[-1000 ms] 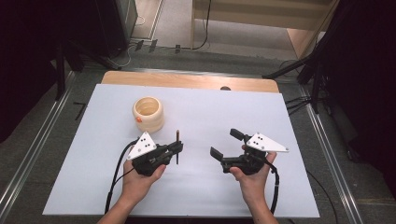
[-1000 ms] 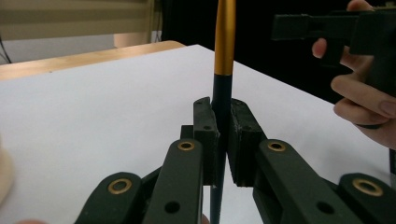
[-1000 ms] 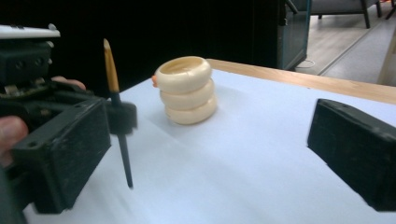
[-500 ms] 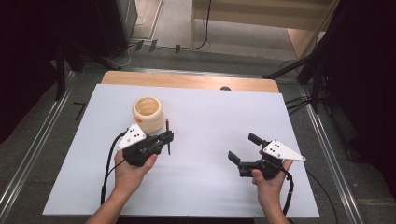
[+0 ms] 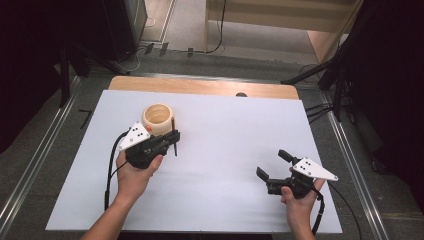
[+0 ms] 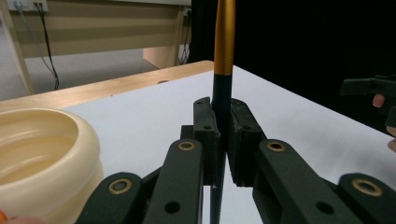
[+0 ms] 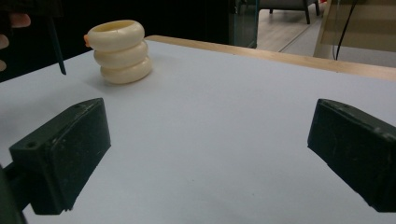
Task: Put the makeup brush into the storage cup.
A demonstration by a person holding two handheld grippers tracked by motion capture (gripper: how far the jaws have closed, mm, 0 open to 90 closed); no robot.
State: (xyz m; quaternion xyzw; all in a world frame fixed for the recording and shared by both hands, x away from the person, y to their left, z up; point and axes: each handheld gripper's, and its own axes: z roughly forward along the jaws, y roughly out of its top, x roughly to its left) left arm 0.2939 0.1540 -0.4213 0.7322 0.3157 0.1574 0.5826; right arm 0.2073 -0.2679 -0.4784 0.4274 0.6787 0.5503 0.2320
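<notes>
A cream ribbed cup stands on the white table top at the back left; it also shows as the cup and the cup. My left gripper is shut on a thin dark pen with a gold upper part, held upright just right of the cup's rim. The pen stands beside the cup. My right gripper hovers open near the front right, its jaws wide apart with nothing between them, and its fingers frame bare table.
A wooden strip runs along the table's far edge. Metal rails flank both sides. Black cables trail from each gripper. Open white surface lies between the two hands.
My left gripper has carried the pen back and left, up to the cup's side. My right gripper has drawn back toward the front right corner, still open.
</notes>
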